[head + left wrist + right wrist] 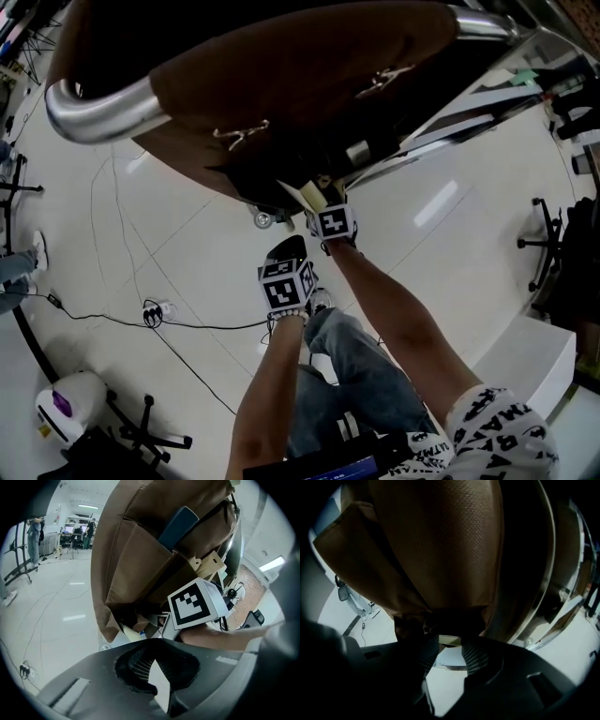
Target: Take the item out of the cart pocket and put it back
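Observation:
A brown fabric cart pocket (309, 84) hangs over both grippers. My right gripper (333, 222) reaches up to the pocket's lower edge. A cream flat item (312, 195) sticks out just above it. In the right gripper view the cream item (450, 640) spans the gap between the two ribbed pads, and my right gripper (450, 645) looks shut on it under the pocket (440, 550). My left gripper (286, 281) hangs lower and holds nothing. In its own view my left gripper (152, 667) shows no gap. The pocket (136, 559) there holds a blue flat item (178, 524) and cardboard pieces (211, 564).
The cart's chrome handle bar (94, 112) curves at the upper left, and a caster wheel (263, 220) sits under the pocket. Cables and a power strip (155, 312) lie on the white floor. A white device (70, 408), chair bases (544, 244) and a white box (530, 361) stand around.

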